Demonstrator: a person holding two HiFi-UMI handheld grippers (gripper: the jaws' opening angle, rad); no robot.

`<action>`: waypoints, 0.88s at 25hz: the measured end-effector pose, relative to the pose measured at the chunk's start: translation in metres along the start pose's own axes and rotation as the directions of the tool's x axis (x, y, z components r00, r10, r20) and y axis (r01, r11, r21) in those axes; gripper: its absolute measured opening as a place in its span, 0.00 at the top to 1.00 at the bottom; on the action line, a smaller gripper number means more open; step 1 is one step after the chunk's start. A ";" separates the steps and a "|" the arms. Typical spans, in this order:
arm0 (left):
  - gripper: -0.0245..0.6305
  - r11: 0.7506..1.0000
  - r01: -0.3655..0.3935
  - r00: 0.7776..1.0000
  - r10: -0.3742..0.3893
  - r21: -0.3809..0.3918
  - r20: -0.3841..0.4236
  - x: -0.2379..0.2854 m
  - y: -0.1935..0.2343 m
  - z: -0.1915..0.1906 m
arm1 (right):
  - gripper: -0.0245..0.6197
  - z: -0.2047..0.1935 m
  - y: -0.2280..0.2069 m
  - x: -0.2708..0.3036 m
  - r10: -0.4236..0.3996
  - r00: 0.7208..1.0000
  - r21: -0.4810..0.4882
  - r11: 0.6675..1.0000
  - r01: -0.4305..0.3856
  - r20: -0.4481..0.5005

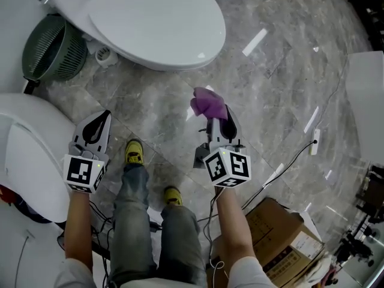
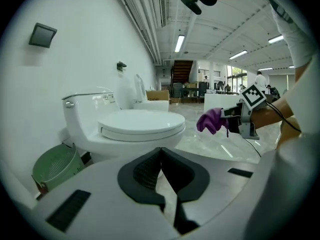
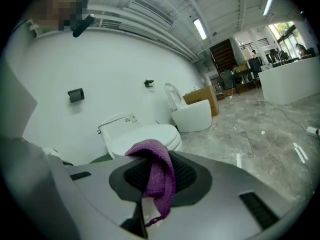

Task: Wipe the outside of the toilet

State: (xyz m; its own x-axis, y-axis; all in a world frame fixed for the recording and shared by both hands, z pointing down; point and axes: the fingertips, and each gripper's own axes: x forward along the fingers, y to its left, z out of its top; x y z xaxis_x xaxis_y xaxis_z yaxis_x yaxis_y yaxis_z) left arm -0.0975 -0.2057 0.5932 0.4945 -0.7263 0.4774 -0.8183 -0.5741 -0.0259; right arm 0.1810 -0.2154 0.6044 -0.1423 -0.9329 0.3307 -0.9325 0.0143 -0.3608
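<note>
A white toilet point(image 1: 150, 23) with its lid closed stands at the top of the head view; it also shows in the left gripper view as the toilet point(image 2: 135, 126) and in the right gripper view as the toilet point(image 3: 142, 136). My right gripper point(image 1: 217, 114) is shut on a purple cloth point(image 1: 208, 104), held above the floor short of the bowl. The cloth point(image 3: 157, 171) hangs between the jaws in the right gripper view. My left gripper point(image 1: 99, 117) is shut and holds nothing, pointing at the toilet from the left.
A green ribbed bin point(image 1: 51, 50) sits left of the toilet. Another white fixture point(image 1: 27, 155) is at the left edge. A cardboard box point(image 1: 282, 239) and cables point(image 1: 288, 161) lie on the grey marble floor at lower right. The person's yellow shoes point(image 1: 133, 152) stand between the grippers.
</note>
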 end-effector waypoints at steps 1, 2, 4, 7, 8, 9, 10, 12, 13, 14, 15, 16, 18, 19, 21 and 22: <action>0.94 1.000 -0.010 1.000 0.010 -0.014 0.006 -0.007 0.001 0.010 | 0.82 0.009 0.005 -0.007 0.000 1.000 -0.002 1.000 0.000 0.008; 0.94 0.999 -0.021 1.000 0.021 -0.029 0.012 -0.013 0.002 0.020 | 0.82 0.018 0.010 -0.014 0.000 1.000 -0.001 1.000 0.000 0.011; 0.94 0.998 -0.039 0.999 0.040 -0.040 0.021 -0.025 0.004 0.040 | 0.82 0.033 0.017 -0.026 -0.003 1.000 0.009 1.000 0.002 0.014; 0.94 0.999 -0.047 0.998 0.048 -0.023 0.030 -0.040 0.005 0.069 | 0.82 0.058 0.029 -0.040 -0.012 0.999 0.004 1.000 0.012 0.034; 0.94 0.999 -0.049 0.998 0.049 -0.016 0.034 -0.046 0.005 0.078 | 0.82 0.068 0.033 -0.045 -0.012 0.999 0.000 1.000 0.012 0.041; 0.94 0.999 -0.050 0.998 0.051 -0.010 0.037 -0.052 0.004 0.086 | 0.82 0.076 0.037 -0.051 -0.011 0.999 -0.002 1.000 0.012 0.045; 0.94 0.999 -0.052 0.998 0.052 -0.007 0.038 -0.059 0.003 0.095 | 0.82 0.085 0.042 -0.059 -0.012 0.999 -0.003 1.000 0.012 0.045; 0.94 0.998 -0.059 0.998 0.060 -0.016 0.037 -0.074 0.002 0.114 | 0.82 0.100 0.050 -0.074 -0.013 0.999 -0.003 1.000 0.013 0.037; 0.94 0.998 -0.064 0.997 0.065 -0.023 0.036 -0.082 0.001 0.123 | 0.82 0.107 0.054 -0.081 -0.014 0.999 -0.004 1.000 0.014 0.032; 0.94 0.997 -0.069 0.997 0.070 -0.030 0.036 -0.090 0.001 0.131 | 0.83 0.116 0.057 -0.088 -0.014 0.999 -0.009 1.000 0.014 0.029; 0.94 0.997 -0.073 0.997 0.074 -0.035 0.037 -0.097 0.001 0.137 | 0.82 0.124 0.061 -0.094 -0.012 1.000 -0.018 1.000 0.013 0.028; 0.94 0.996 -0.077 0.996 0.079 -0.041 0.039 -0.104 0.001 0.144 | 0.82 0.132 0.066 -0.099 -0.008 1.000 -0.027 1.000 0.009 0.026; 0.94 0.994 -0.093 0.995 0.095 -0.054 0.041 -0.118 0.003 0.158 | 0.82 0.148 0.075 -0.106 0.004 1.000 -0.030 1.000 -0.003 0.021; 0.94 0.993 -0.102 0.994 0.105 -0.062 0.043 -0.125 0.004 0.166 | 0.82 0.157 0.079 -0.110 0.008 1.000 -0.028 1.000 -0.008 0.019; 0.94 0.990 -0.120 0.991 0.124 -0.074 0.045 -0.141 0.006 0.182 | 0.83 0.176 0.088 -0.120 0.013 1.000 -0.029 0.999 -0.012 0.022; 0.94 0.989 -0.131 0.990 0.135 -0.072 0.042 -0.150 0.007 0.188 | 0.82 0.185 0.092 -0.125 0.013 1.000 -0.027 1.000 -0.013 0.023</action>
State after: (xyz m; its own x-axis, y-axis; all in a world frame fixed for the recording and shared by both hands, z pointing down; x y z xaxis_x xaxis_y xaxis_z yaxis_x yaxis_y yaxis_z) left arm -0.1220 -0.1716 0.3559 0.3918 -0.8122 0.4323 -0.8952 -0.4449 -0.0245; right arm 0.1743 -0.1638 0.3683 -0.1470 -0.9406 0.3059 -0.9394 0.0360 -0.3409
